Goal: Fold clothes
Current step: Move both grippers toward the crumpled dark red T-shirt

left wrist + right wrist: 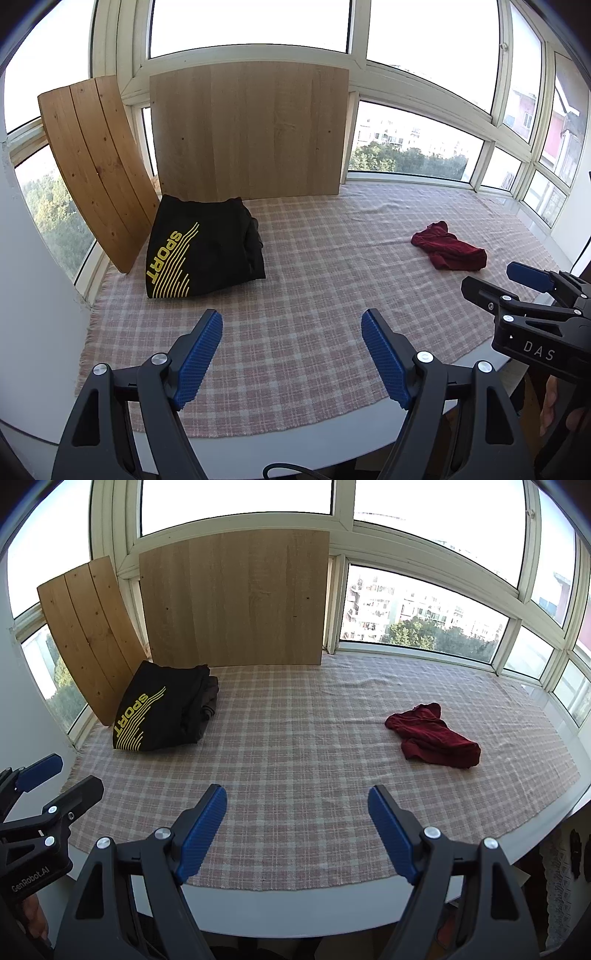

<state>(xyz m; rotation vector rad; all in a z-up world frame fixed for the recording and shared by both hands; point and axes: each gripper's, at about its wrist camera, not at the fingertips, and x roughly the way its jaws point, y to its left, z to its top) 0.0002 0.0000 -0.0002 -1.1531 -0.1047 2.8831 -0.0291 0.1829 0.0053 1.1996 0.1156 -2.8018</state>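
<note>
Glazed bay windows (236,502) enclose a white table (295,908) covered by a pink-and-grey checked cloth (295,768), taken as the landmark for this record.

Nearest, at the cloth's near edge, both tools hover above the fabric, level and pointing toward the windows. Left gripper (291,354): blue-padded fingers (201,358) spread wide, nothing between them. Right gripper (297,830): fingers (203,834) likewise spread wide and empty. Each tool's body is cut off by the lower frame edge. Part of a hand (552,406) shows under the right tool in the left view; its grip cannot be made out.

Mid-cloth, toward the right side, a dark red garment (434,740) lies crumpled flat on the checks, well apart from both tools. Its type cannot be determined.

At the cloth's far left corner sits a stack of folded black clothes (166,712), the top piece printed "SPORT" with yellow lines. Lower layers show only as edges; their number is unclear.

Beyond the cloth's far edge, a pale wooden board (234,598) stands against the glass, and a slatted plank panel (88,635) leans beside it, behind the black stack.
</note>
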